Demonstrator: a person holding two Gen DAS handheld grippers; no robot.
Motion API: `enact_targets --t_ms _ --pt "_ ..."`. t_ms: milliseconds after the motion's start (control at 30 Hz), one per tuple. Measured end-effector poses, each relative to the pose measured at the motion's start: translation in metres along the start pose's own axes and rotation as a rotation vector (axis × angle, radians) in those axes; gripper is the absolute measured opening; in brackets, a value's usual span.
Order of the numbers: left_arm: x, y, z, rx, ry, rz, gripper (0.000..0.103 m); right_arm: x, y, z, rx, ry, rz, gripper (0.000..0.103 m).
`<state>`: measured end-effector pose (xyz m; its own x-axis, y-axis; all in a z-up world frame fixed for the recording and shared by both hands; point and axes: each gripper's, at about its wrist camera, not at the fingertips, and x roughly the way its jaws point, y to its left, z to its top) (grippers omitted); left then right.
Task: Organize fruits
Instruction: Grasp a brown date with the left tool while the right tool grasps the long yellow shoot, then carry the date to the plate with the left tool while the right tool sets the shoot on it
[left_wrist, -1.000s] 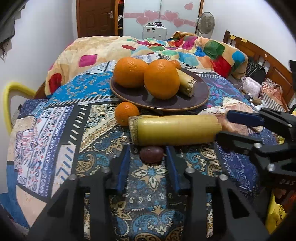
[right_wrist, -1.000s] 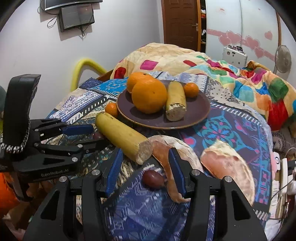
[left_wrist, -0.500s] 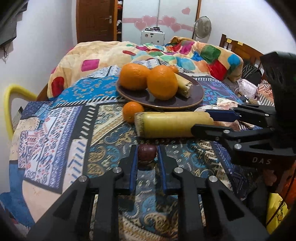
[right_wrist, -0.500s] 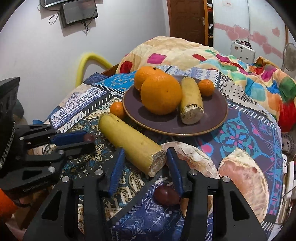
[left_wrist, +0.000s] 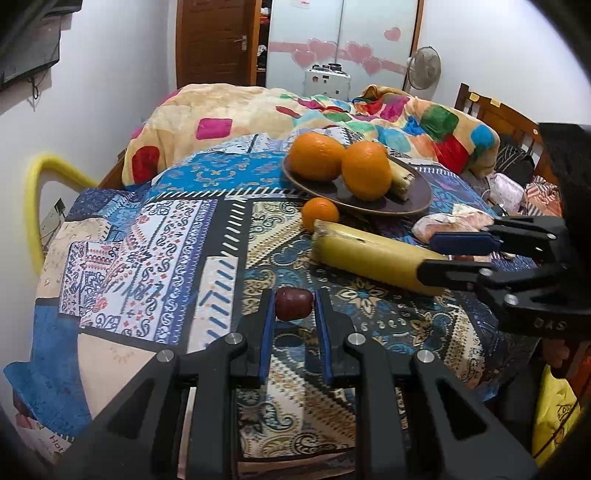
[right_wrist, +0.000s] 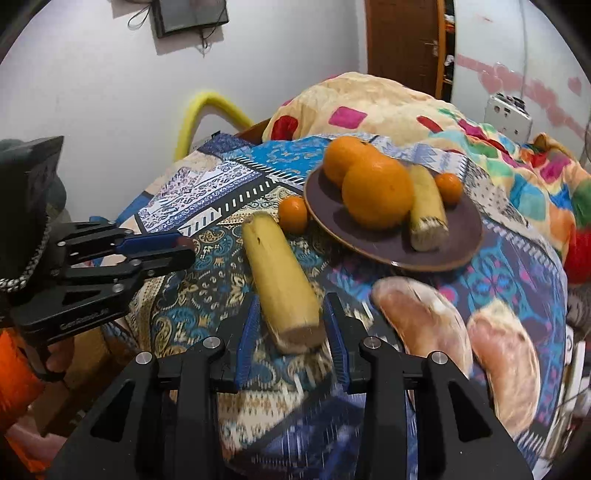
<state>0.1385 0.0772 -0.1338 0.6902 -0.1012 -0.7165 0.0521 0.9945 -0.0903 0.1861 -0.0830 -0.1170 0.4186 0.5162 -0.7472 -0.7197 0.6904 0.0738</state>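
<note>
The left gripper (left_wrist: 294, 304) had clamped the smooth maroon fruit (left_wrist: 293, 303) above the patterned cloth (left_wrist: 155, 236), up from a second ago. The right gripper (right_wrist: 291, 325) gaped around the banana's (right_wrist: 280, 273) blunt cut end, blurred, contact unclear. A glossy brown plate (right_wrist: 461, 236) held dimpled oranges (right_wrist: 376, 195).

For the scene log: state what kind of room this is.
Most likely a bedroom in a home. A rumpled patchwork blanket lies on a bed with a wooden headboard, a wardrobe with heart stickers stands behind, and a standing fan sits beside it.
</note>
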Motion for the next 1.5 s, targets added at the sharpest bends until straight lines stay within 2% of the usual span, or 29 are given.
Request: enact_targets --t_ms 233,500,667,1033,1233,1500 --pt "0.005 0.007 -0.001 0.004 -0.005 -0.002 0.021 0.03 -0.002 0.023 -0.034 0.081 0.051 0.036" --pt "0.014 0.016 0.003 -0.012 -0.008 -0.001 0.021 0.051 0.018 0.041 -0.142 0.182 0.033 0.037" --pt "0.016 0.027 0.007 -0.039 -0.017 0.007 0.021 0.063 0.022 0.047 -0.159 0.201 0.035 0.038" --pt "0.016 0.028 0.01 -0.041 -0.026 0.021 0.021 0.047 0.02 0.031 -0.11 0.108 0.01 0.034" --pt "0.009 0.015 0.019 -0.025 -0.048 0.01 0.021 0.018 0.01 0.022 -0.054 0.053 0.012 0.034" --pt "0.006 -0.008 0.043 0.001 -0.087 -0.011 0.021 -0.028 -0.026 0.025 0.043 -0.046 -0.057 0.033"
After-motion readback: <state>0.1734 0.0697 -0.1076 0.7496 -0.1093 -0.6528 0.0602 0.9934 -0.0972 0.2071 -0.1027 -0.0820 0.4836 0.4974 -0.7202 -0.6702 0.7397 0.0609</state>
